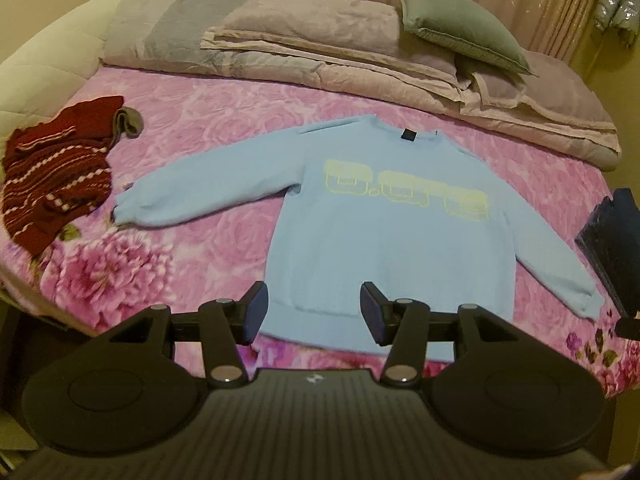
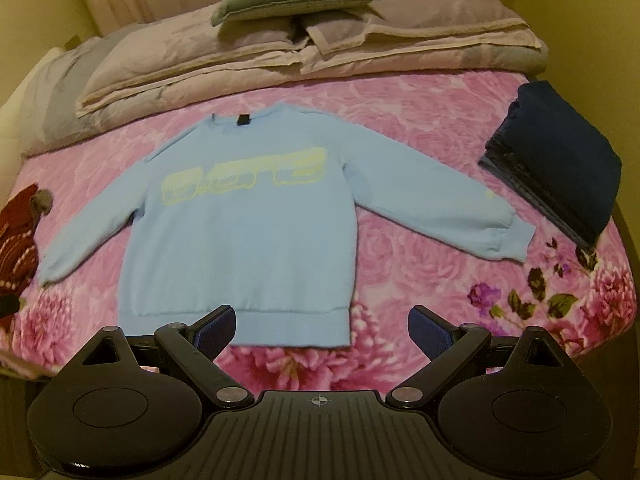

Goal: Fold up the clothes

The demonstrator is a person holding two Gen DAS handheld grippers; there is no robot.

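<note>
A light blue sweatshirt (image 1: 384, 236) with pale yellow lettering lies flat and face up on the pink floral bed, both sleeves spread out; it also shows in the right wrist view (image 2: 248, 236). My left gripper (image 1: 314, 312) is open and empty, hovering over the sweatshirt's hem near its lower left part. My right gripper (image 2: 322, 330) is open and empty, above the hem's right corner at the bed's near edge.
A crumpled dark red knit garment (image 1: 56, 176) lies at the left of the bed (image 1: 208, 112). A stack of folded dark blue clothes (image 2: 560, 164) sits at the right. Folded quilts (image 1: 320, 52) and a grey-green pillow (image 1: 460, 28) lie along the far side.
</note>
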